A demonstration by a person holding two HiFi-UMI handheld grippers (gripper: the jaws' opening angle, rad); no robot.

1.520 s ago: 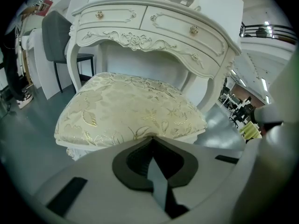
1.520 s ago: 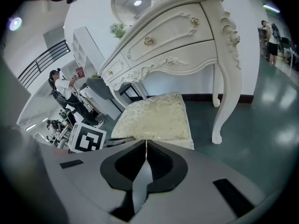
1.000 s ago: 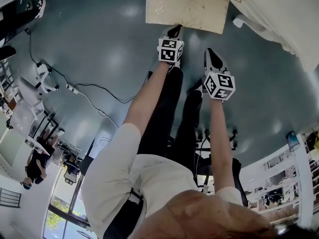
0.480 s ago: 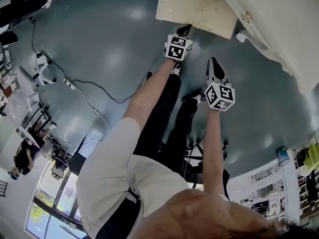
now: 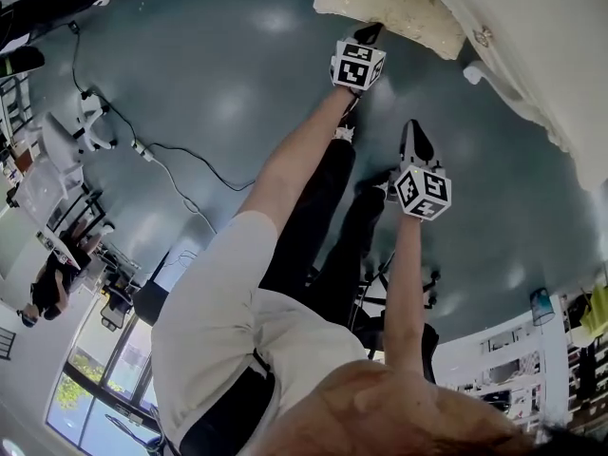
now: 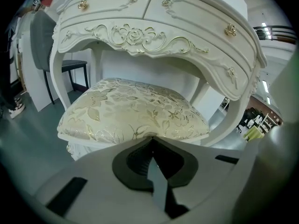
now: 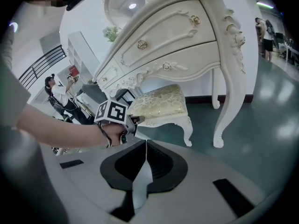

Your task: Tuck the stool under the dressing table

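2 grippers are in play, and only the left one is on the job. At the left of the head view is open floor with a cable [image 5: 190, 164] trailing across it. Toward the upper middle, the left gripper [image 5: 369, 36] reaches out on a straight arm, its tip at the near edge of the stool [image 5: 389, 3], which sits at the top of the frame. In the left gripper view its jaws are pressed together with nothing between them. Their joined tip appears butted against the front rim of the cushion, in the lower middle of that frame. Further right and lower in the head view, the right gripper [image 5: 412, 136] hangs over the floor, touching no furniture. Its own view shows its jaws closed flat on each other and empty. Across the upper right corner runs the dressing table [image 5: 541, 36].

By my reading the tuck is roughly half done. In the middle of the right gripper view, the stool's back part lies beneath the table's carved apron, while its front leg [image 7: 188, 133] and the front of the seat stand out past it. What is left seems to be a further straight push, until the seat sits wholly inside the arch beside the table's curved leg [image 7: 227, 97].
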